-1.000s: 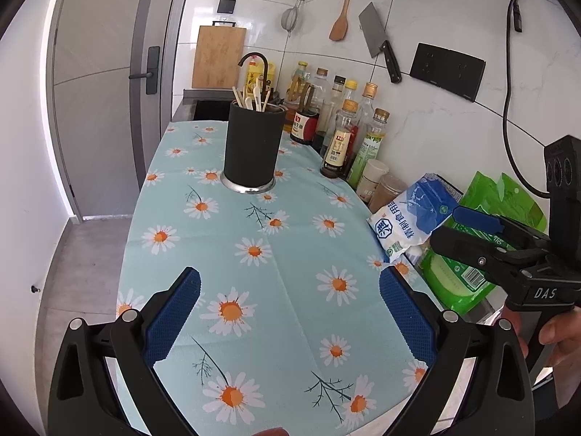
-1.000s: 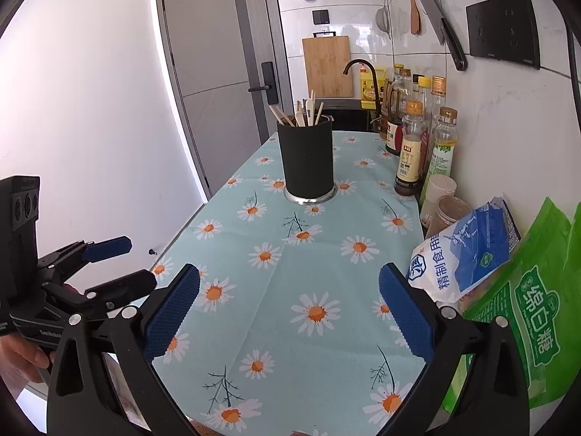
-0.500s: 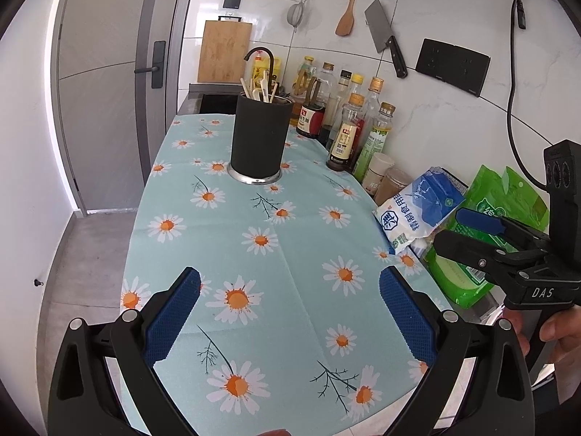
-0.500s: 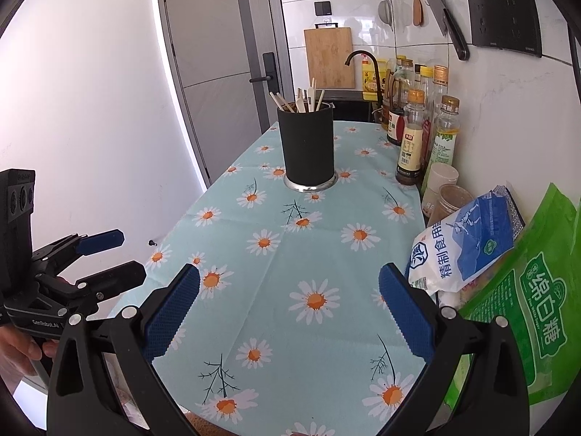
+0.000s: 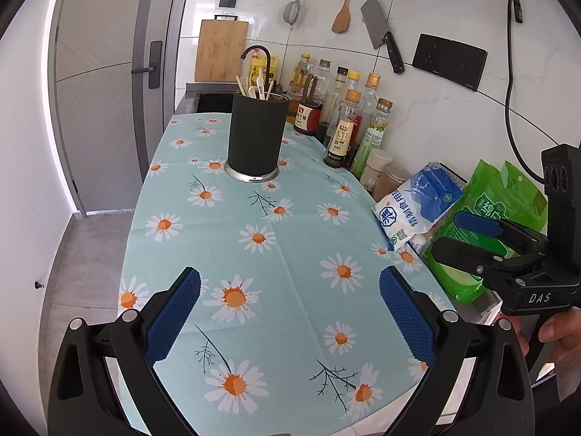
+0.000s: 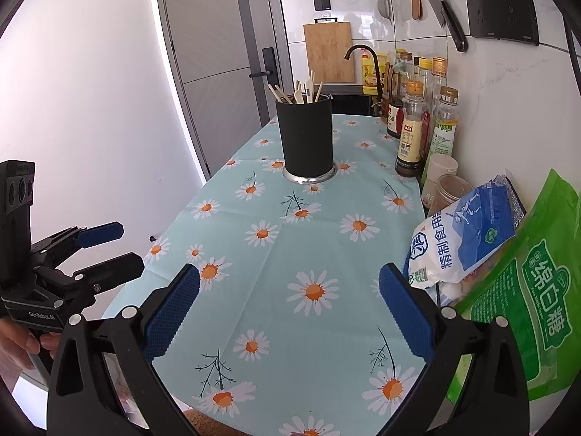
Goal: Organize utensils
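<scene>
While both the left gripper (image 5: 289, 301) and right gripper (image 6: 289, 299) are held released, the black utensil holder (image 5: 255, 137) is seen well ahead of the 2 empty jaws.

A white tiled wall (image 5: 435, 116) carries a hanging cleaver (image 5: 381, 32), a wooden spatula (image 5: 343, 3) and a strainer (image 5: 292, 9). A grey door (image 5: 105, 83) stands at the left above a grey floor (image 5: 83, 254). A wooden cutting board (image 5: 220, 51) leans beside a black tap (image 5: 256, 52). Daylight brightens the tiles.
</scene>
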### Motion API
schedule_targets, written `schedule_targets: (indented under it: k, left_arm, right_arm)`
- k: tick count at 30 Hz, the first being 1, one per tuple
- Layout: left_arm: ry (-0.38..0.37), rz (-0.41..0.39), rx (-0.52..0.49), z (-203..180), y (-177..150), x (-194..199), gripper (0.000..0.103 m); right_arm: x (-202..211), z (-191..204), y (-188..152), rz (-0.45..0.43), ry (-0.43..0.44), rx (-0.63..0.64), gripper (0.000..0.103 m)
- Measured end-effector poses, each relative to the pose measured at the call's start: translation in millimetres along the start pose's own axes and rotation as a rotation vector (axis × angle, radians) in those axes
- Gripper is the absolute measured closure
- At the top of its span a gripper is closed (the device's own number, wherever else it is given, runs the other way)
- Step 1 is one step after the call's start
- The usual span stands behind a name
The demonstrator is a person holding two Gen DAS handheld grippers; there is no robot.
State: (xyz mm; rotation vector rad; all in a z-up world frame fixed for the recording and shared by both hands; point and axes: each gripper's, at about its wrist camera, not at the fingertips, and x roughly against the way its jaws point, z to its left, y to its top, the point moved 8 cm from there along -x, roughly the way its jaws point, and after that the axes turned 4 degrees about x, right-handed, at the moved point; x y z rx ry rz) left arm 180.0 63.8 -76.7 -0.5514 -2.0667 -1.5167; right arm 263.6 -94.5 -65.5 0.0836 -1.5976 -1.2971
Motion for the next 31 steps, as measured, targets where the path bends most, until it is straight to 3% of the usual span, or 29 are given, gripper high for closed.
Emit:
schedule_targets:
  k: [31]
  left_arm:
    - [-0.025, 0.021, -0.013, -15.5, -2.3, -2.4, 0.007]
  right_arm:
    - [5.0, 1.0, -1.5, 0.002, 0.007, 0.01, 0.005]
